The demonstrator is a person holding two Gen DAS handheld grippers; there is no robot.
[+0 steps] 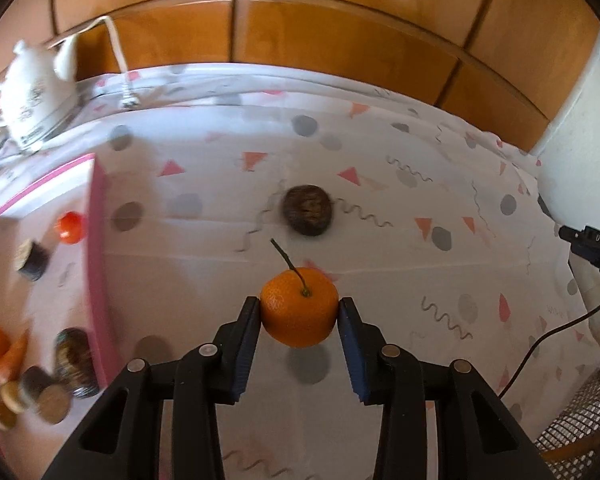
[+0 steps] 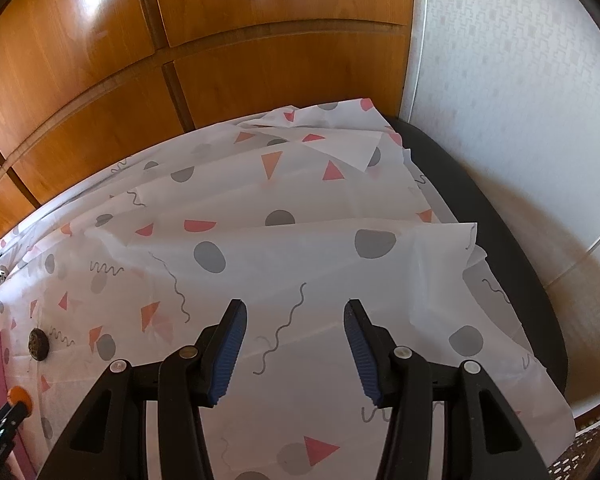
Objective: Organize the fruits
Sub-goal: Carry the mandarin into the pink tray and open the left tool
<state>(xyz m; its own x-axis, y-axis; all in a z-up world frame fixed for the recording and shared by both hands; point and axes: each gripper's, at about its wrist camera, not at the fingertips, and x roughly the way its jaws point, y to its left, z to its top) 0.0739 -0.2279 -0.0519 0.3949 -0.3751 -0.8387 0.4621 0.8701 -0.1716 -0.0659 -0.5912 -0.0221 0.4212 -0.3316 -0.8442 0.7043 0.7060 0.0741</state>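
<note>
My left gripper (image 1: 299, 301) is shut on an orange mandarin (image 1: 299, 312) with a thin stem, and its blue pads press on both sides. The shadow under the fruit shows it hangs a little above the patterned cloth (image 1: 400, 240). A dark brown wrinkled round fruit (image 1: 309, 216) lies on the cloth just beyond it. The pink tray (image 1: 96, 264) to the left holds a small tomato (image 1: 70, 227), a carrot (image 1: 4, 350) and several dark and tan pieces. My right gripper (image 2: 295, 304) stands open over bare cloth with nothing between its fingers. From there the mandarin (image 2: 20, 396) shows at the far left.
A white teapot (image 1: 30, 96) stands at the back left, beside a white cord (image 1: 118, 52). Wooden panels (image 1: 340, 40) close the back. A black cable (image 1: 540, 344) and a mesh basket (image 1: 576, 424) sit at the right. The cloth ends over a black edge (image 2: 480, 208) on the right.
</note>
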